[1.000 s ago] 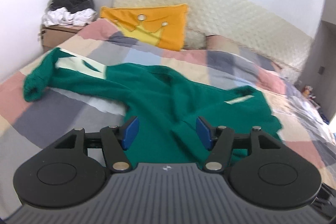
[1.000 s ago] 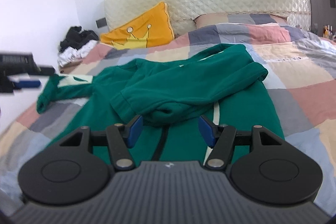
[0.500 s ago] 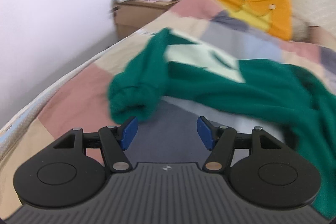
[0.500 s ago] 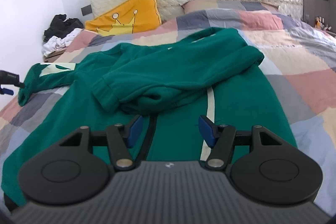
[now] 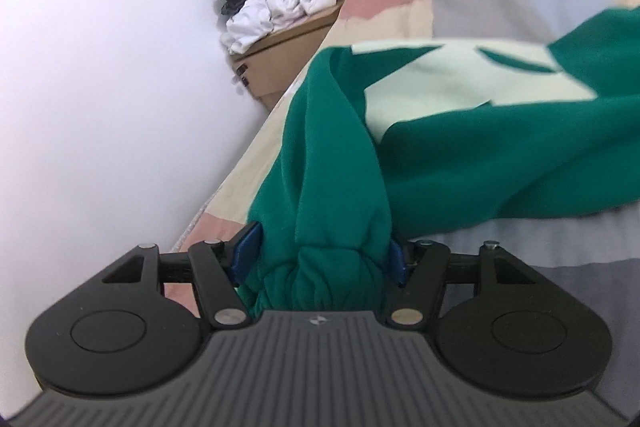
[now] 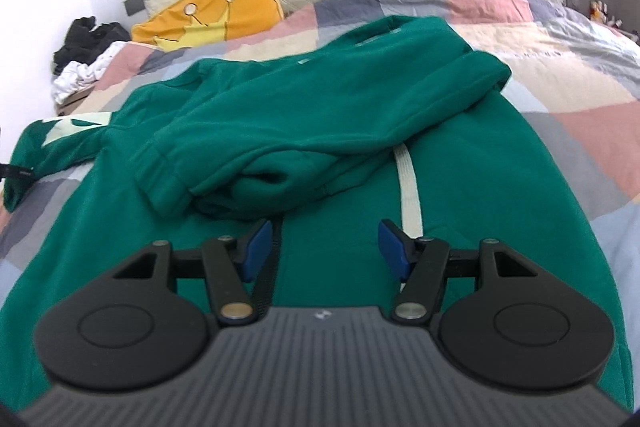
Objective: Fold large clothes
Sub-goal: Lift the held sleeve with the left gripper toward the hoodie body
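Since half a second ago, left gripper [image 5: 322, 259] has advanced onto the cuff of the green fleece hoodie's sleeve [image 5: 332, 211] — blue fingers [image 5: 245, 251] open, bunched cuff between them, not yet pinched. Right gripper [image 6: 320, 247] hovers open, empty, over the hoodie body [image 6: 460, 167] spread on the patchwork bed [image 6: 560, 39]. Risk: closing on loose bunching — cuff slips out. Bed edge and wall lie close left; open room rightward.

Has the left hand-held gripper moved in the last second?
Yes. The left hand-held gripper went from the green sweatshirt's body toward the wall-side bed edge, nearer the nightstand, and now straddles the sleeve cuff.
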